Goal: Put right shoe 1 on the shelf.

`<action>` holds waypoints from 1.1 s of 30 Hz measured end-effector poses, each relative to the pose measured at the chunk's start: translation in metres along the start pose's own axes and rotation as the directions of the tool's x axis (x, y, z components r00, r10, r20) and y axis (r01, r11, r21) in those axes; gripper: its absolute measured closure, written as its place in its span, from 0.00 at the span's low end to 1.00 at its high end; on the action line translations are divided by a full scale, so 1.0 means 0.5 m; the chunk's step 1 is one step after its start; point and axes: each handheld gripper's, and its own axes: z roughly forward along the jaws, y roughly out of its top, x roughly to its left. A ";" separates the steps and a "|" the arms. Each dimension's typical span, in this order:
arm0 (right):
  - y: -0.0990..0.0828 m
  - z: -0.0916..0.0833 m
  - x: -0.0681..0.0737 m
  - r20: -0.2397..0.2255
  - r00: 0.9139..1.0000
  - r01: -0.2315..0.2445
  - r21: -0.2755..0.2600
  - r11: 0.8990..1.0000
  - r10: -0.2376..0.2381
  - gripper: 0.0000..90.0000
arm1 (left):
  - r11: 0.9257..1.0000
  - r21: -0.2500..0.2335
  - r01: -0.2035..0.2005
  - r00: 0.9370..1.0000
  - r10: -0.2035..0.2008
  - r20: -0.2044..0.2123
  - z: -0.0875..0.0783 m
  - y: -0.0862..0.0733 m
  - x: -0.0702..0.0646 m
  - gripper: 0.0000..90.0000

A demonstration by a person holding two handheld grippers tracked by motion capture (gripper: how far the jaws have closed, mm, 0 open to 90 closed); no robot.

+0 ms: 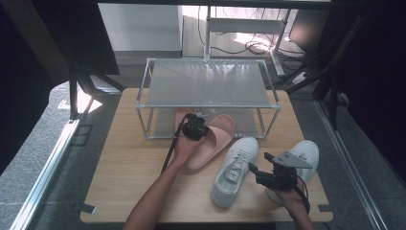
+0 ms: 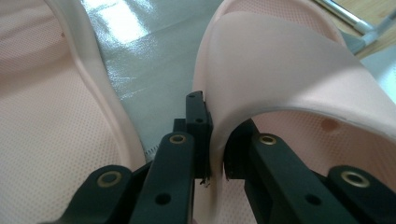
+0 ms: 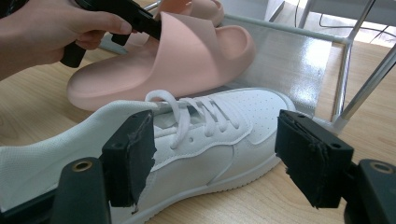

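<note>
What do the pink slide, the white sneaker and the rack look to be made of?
Pink slide: looks like soft moulded foam or rubber, matte, with a fine dotted footbed; its strap bends where the left claw pinches it. White sneaker: smooth leather-like upper, possibly synthetic, perforated toe, woven laces. Rack: shiny metal-looking tube frame with frosted, semi-glossy shelves, probably plastic.

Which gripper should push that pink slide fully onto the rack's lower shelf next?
Left. The left gripper already pinches the pink slide's strap at the rack. The right gripper is open beside the white sneaker.
</note>
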 end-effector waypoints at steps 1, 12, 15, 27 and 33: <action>-0.001 0.001 0.000 0.000 1.000 0.000 0.002 1.000 0.000 0.32 | 1.000 0.001 0.007 1.000 -0.007 -0.002 0.005 -0.001 0.000 0.93; -0.002 0.000 -0.001 0.000 1.000 0.001 0.001 1.000 -0.001 0.32 | 1.000 -0.011 0.005 0.999 -0.005 -0.032 0.034 -0.004 0.005 0.92; -0.002 0.000 -0.001 0.000 1.000 0.000 0.002 1.000 0.000 0.32 | 0.998 -0.017 0.061 0.997 -0.062 -0.053 0.035 -0.004 0.002 0.93; -0.002 -0.002 -0.003 0.004 1.000 -0.002 -0.001 1.000 0.002 0.32 | 0.999 -0.031 0.011 1.000 -0.012 -0.026 0.029 -0.009 0.012 0.77; -0.002 -0.002 -0.001 0.002 1.000 0.000 0.000 1.000 0.000 0.32 | 0.998 -0.039 0.059 0.998 -0.059 0.008 0.011 -0.020 0.009 0.61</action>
